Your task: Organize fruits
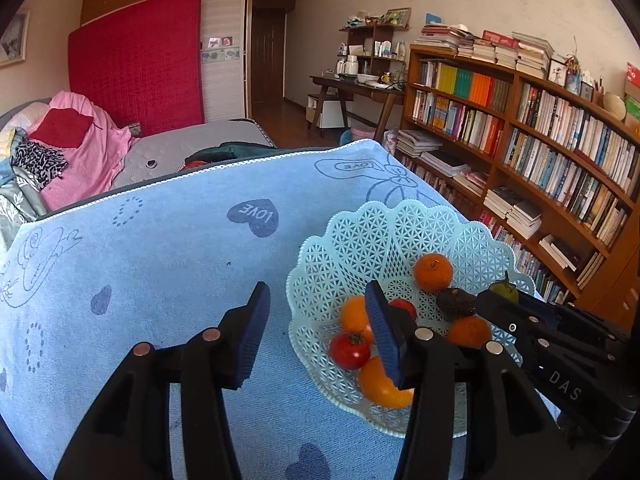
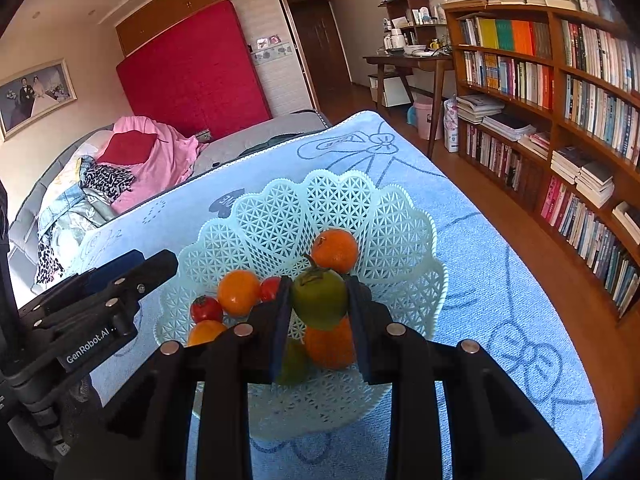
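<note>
My right tongs [image 2: 319,312] clamp the green fruit [image 2: 320,300] above the basket [image 2: 400,220] to drop it in; left tongs [image 1: 316,332] gape empty beside it, nothing between.

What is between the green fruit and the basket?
Nothing visible. The right tool holds the green fruit right over the basket, above an orange already lying inside. The spot under it is partly hidden by the fruit itself.

Fruit basket [image 2: 248,216] on blue towel [image 1: 160,272]
</note>
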